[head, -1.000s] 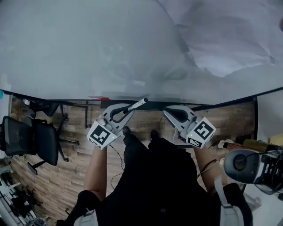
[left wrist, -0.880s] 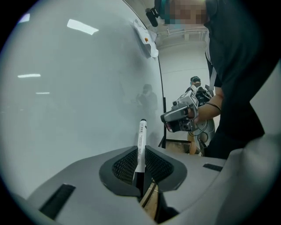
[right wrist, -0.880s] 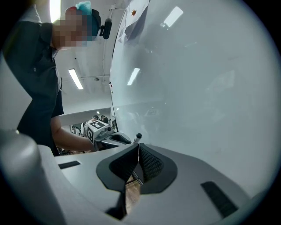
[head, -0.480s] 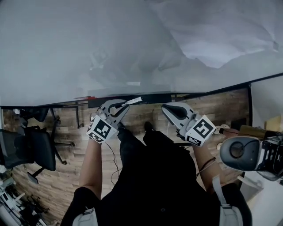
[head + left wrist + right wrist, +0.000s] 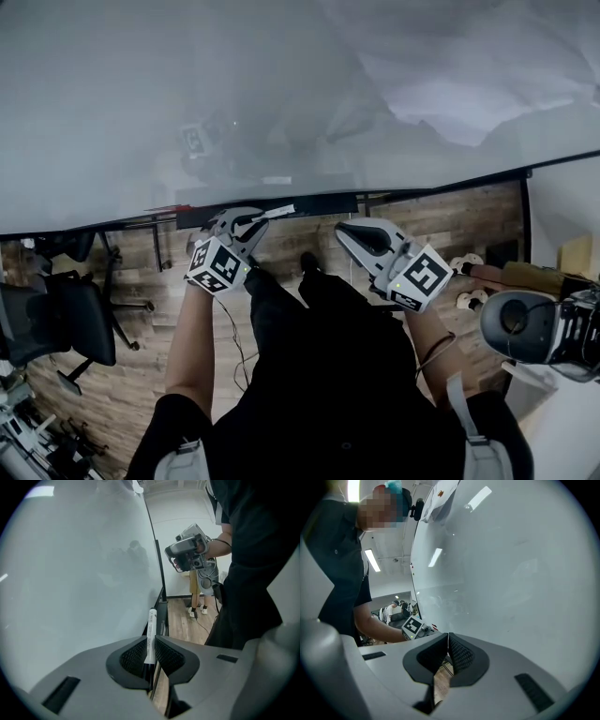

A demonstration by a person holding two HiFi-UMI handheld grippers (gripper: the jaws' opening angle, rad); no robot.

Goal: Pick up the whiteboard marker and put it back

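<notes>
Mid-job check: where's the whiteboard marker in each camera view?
Head view: whiteboard marker left of centre, held by the left gripper.
Left gripper view: bottom centre, clamped between the jaws.
Right gripper view: cannot be made out.
Shared landmark: the whiteboard.

Head cam sits up top, looking steeply down past the whiteboard [image 5: 187, 94] onto the left gripper [image 5: 246, 221], right gripper [image 5: 349, 231] and floor [image 5: 450, 220]. Each gripper cam rides right behind its own jaws, close to the whiteboard, facing sideways along it, so each one catches the other gripper.
</notes>
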